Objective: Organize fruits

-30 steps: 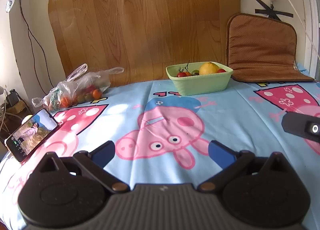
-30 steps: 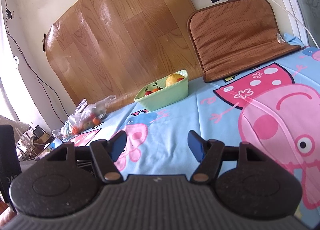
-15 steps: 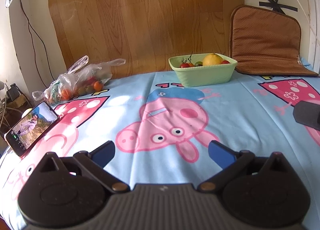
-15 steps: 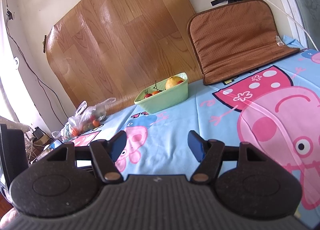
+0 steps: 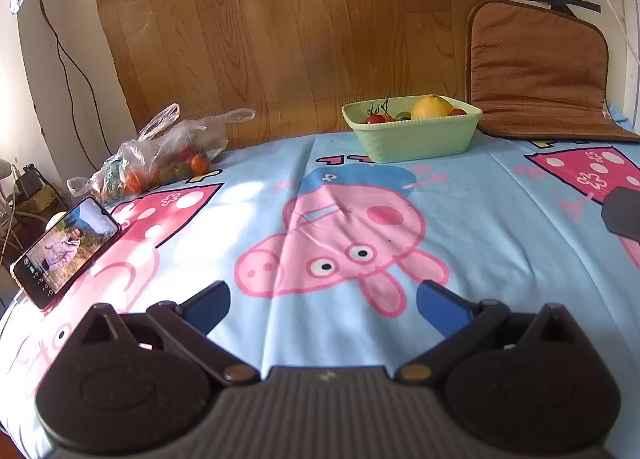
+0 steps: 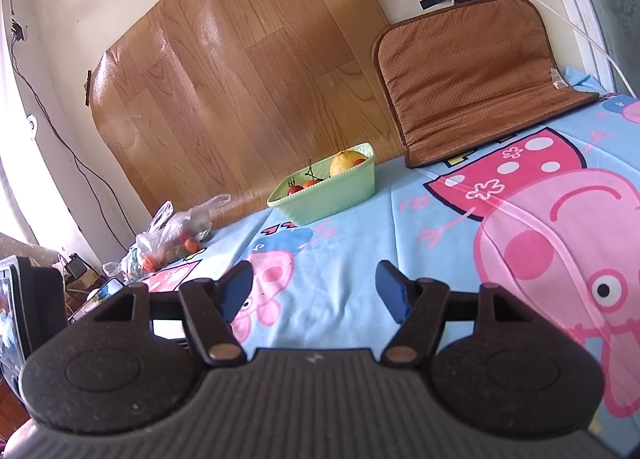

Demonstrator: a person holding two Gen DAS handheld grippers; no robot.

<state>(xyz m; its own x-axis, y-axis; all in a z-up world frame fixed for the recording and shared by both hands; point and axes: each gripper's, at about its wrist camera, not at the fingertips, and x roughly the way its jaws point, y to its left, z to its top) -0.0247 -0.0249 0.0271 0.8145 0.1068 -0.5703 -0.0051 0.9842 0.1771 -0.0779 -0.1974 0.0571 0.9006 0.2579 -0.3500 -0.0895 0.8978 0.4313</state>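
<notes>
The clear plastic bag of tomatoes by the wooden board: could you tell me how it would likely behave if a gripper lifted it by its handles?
The plastic bag looks thin and crumpled, so it would probably sag and swing. Its round tomatoes seem loose inside and would likely shift or roll toward the lowest point. Squeezing the bag's body might bruise them.

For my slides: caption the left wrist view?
Open left gripper faces green fruit basket and bagged tomatoes.

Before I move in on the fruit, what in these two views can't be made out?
- Plastic bag contents, both views: crumpled film hides the fruit count and kinds.
- Green basket, both views: its wall hides lower fruit; only the lemon and some tomatoes show.
- Dark object, left wrist view: cut off by the right edge.
- Phone, right wrist view: mostly hidden behind the gripper.
</notes>
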